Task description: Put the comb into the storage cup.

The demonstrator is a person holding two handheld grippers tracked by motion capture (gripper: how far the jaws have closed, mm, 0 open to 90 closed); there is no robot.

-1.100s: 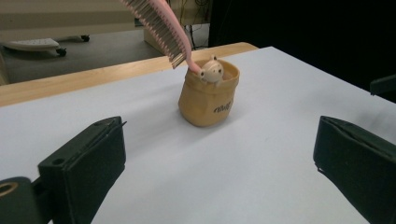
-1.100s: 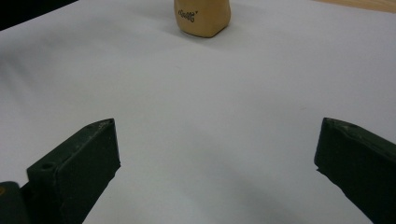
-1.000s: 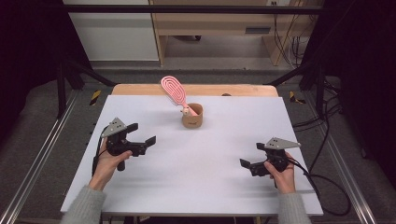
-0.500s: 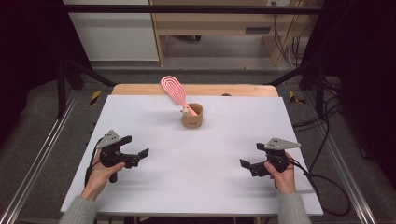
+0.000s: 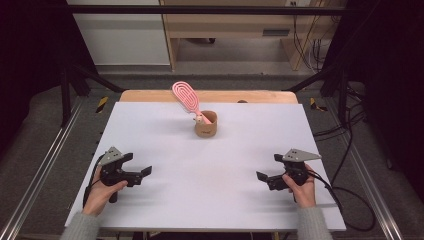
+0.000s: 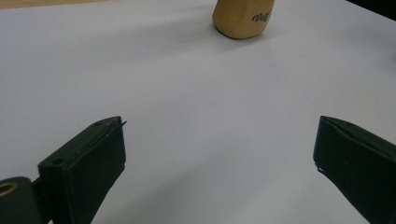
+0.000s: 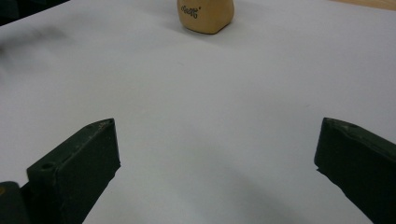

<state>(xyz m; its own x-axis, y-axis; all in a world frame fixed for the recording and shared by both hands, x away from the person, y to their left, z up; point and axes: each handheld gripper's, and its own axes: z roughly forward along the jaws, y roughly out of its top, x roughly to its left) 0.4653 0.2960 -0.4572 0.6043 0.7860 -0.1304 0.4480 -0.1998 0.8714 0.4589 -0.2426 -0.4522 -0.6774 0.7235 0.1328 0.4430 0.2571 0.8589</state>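
Observation:
A tan wooden cup [image 5: 206, 125] stands at the middle back of the white table [image 5: 210, 165], with a pink slotted brush [image 5: 185, 96] leaning out of it to the upper left. The cup's base also shows in the left gripper view [image 6: 243, 18] and in the right gripper view [image 7: 205, 15]. My left gripper [image 5: 142, 174] rests low at the table's front left, open and empty. At the front right my right gripper [image 5: 265, 178] is open too, with nothing between its jaws. Both point inward toward the table's middle.
A wooden board edge [image 5: 210, 96] runs behind the white table. Metal rails [image 5: 45, 165] flank the table on both sides, and cables [image 5: 345, 195] trail from the right gripper over the table's right edge.
My left gripper has moved down toward the table's front edge and slightly left over the last second. The right gripper, cup and brush have stayed put.

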